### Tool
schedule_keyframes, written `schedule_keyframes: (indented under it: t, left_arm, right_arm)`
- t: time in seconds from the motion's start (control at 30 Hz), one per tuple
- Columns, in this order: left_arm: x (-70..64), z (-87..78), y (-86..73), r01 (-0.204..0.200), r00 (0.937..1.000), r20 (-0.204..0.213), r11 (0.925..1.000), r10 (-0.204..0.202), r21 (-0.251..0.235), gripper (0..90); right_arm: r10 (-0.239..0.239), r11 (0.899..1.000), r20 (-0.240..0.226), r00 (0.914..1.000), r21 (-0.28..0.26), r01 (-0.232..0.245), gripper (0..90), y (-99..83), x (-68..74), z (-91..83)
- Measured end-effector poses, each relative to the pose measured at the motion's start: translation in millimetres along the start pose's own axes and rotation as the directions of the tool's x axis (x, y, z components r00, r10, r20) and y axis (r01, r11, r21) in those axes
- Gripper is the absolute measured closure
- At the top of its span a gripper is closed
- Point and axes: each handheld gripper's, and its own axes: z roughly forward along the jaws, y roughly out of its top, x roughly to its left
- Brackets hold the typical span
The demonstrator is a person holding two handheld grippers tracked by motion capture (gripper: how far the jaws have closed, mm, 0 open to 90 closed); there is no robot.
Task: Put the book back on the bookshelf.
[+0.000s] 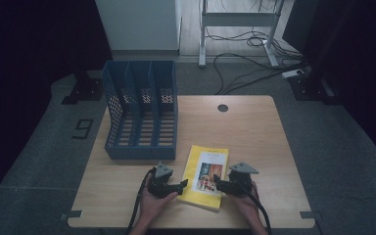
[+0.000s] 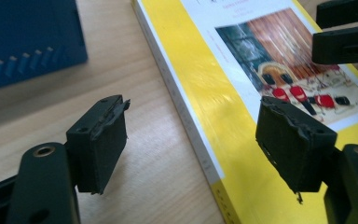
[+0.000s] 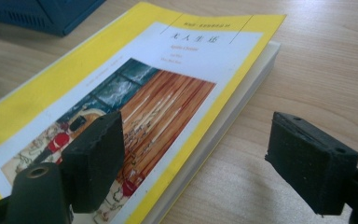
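Book (image 1: 206,177) position, high view: the yellow book lies flat on the wooden table (image 1: 254,137), near the front edge and right of centre, cover up, slightly rotated. A blue file rack (image 1: 142,110) with three slots stands on the table behind and to the left of the book, apart from it. The left claw (image 1: 182,186) sits at the book's left edge, near its front corner; the right claw (image 1: 217,182) reaches in over the cover from the book's right side. A hand holds each tool from the bottom of the view, and a cable trails back from each.

Left gripper view: the left claw (image 2: 191,144) is spread wide. One jaw stands over bare table, the other over the yellow cover, so the book's spine edge (image 2: 186,116) runs between them. Neither pad (image 2: 105,140) touches the book. The right claw's jaws appear at the upper right, above the cover picture. The file rack (image 2: 28,42) is at the upper left.

Right gripper view: the right claw (image 3: 200,163) is likewise spread wide. One jaw hangs over the cover picture, the other over bare table, with the book's page edge (image 3: 223,126) between them. Whether the pads touch anything cannot be told. The book (image 3: 135,102) shows printed title lines at its far end.
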Motion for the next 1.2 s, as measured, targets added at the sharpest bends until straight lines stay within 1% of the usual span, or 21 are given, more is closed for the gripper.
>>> schedule_keyframes:
  t: [0.07, 0.1, 0.3, 0.5, 0.53, 0.63, 0.73, 0.77, 0.83, 0.97, 1.1, 1.2]
  left_arm:
    - [-1.8, 1.0, -1.5, -0.003, 1.0, 0.004, 1.0, 0.003, 0.005, 24.6]
    - [-4.1, 2.1, -2.8, -0.011, 0.9999, 0.005, 0.9999, 0.011, 0.009, 24.6]
    - [-9.1, 5.1, -4.3, -0.029, 0.9995, 0.015, 0.9994, 0.029, 0.021, 24.6]
    - [-13.5, 8.6, -6.1, -0.03, 0.999, 0.035, 0.9991, 0.029, 0.031, 24.8]
    - [-14.4, 9.2, -6.4, -0.033, 0.9988, 0.036, 0.9989, 0.032, 0.033, 24.8]
    - [-18.2, 11.6, -7.6, -0.041, 0.9984, 0.041, 0.9984, 0.039, 0.039, 24.9]
    - [-20.4, 13.2, -8.0, -0.042, 0.9975, 0.058, 0.9982, 0.039, 0.044, 24.9]
    - [-21.4, 14.3, -8.6, -0.037, 0.9968, 0.072, 0.9984, 0.033, 0.043, 25.4]
    - [-22.3, 14.9, -8.9, -0.035, 0.9966, 0.076, 0.9984, 0.031, 0.044, 24.8]
    - [-22.6, 14.8, -9.1, -0.033, 0.9969, 0.073, 0.9985, 0.03, 0.044, 25.2]
    - [-25.2, 14.1, -10.2, -0.029, 0.9981, 0.056, 0.9987, 0.027, 0.041, 25.7]
    - [-24.9, 14.1, -10.3, -0.025, 0.998, 0.058, 0.9988, 0.023, 0.042, 25.8]
  right_arm:
    - [0.006, 1.0, -0.004, 1.0, 0.001, -0.006, 18.7, -1.0, 0.6, 0.7]
    - [0.002, 1.0, -0.008, 1.0, 0.006, -0.002, 18.7, -2.5, 2.1, 1.9]
    - [-0.006, 1.0, -0.017, 0.9998, 0.015, 0.006, 18.7, -5.0, 7.2, 4.9]
    - [-0.003, 1.0, -0.026, 0.9997, 0.012, 0.003, 19.5, -6.1, 7.8, 5.9]
    - [-0.004, 1.0, -0.034, 0.9994, 0.014, 0.004, 19.7, -6.5, 8.8, 6.1]
    - [-0.003, 1.0, -0.038, 0.9993, 0.015, 0.004, 19.9, -6.8, 9.9, 6.4]
    - [0.0, 1.0, -0.04, 0.9992, 0.016, 0.001, 20.1, -7.0, 10.7, 6.5]
    - [0.001, 1.0, -0.042, 0.9991, 0.015, 0.0, 20.0, -7.0, 10.4, 6.8]
    - [0.007, 1.0, -0.045, 0.999, 0.015, -0.007, 20.2, -7.2, 10.1, 7.2]
    - [0.013, 1.0, -0.05, 0.9987, 0.015, -0.012, 20.9, -7.4, 10.1, 7.4]
    - [0.024, 1.0, -0.058, 0.998, 0.016, -0.023, 21.1, -7.7, 10.1, 8.2]
    - [0.033, 0.999, -0.064, 0.9974, 0.015, -0.032, 20.8, -8.1, 10.8, 9.3]
